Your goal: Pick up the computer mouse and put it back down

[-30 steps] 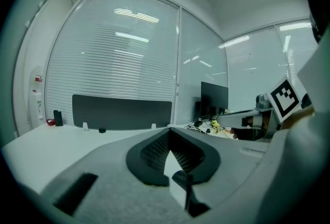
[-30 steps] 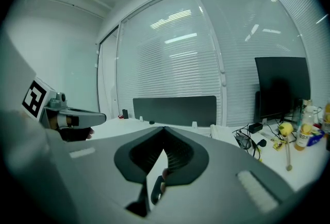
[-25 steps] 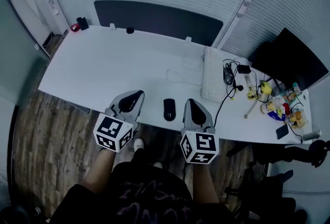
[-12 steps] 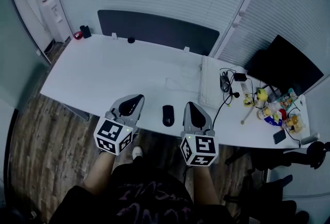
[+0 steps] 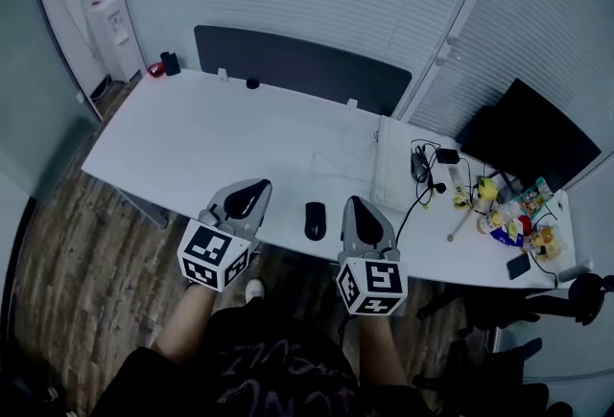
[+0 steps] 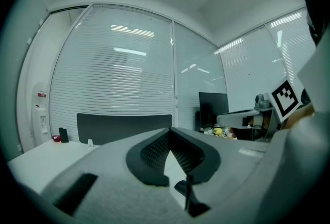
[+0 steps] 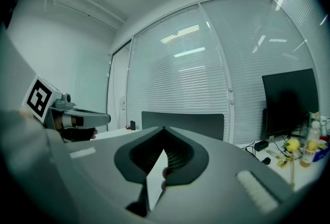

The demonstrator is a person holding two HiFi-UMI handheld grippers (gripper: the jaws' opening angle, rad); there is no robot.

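left hand-held gripper [image 5: 262,184] and right hand-held gripper [image 5: 352,199] pressed together (tips touching), flanking the computer mouse [image 5: 315,220].

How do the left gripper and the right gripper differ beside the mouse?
The left gripper is left of the computer mouse, the right gripper right of it. The left gripper leaves a wider gap to the mouse than the right gripper. In the head view the left gripper slants toward the mouse; the right gripper points nearly straight ahead. Both have jaws together, empty, neither touching the mouse.
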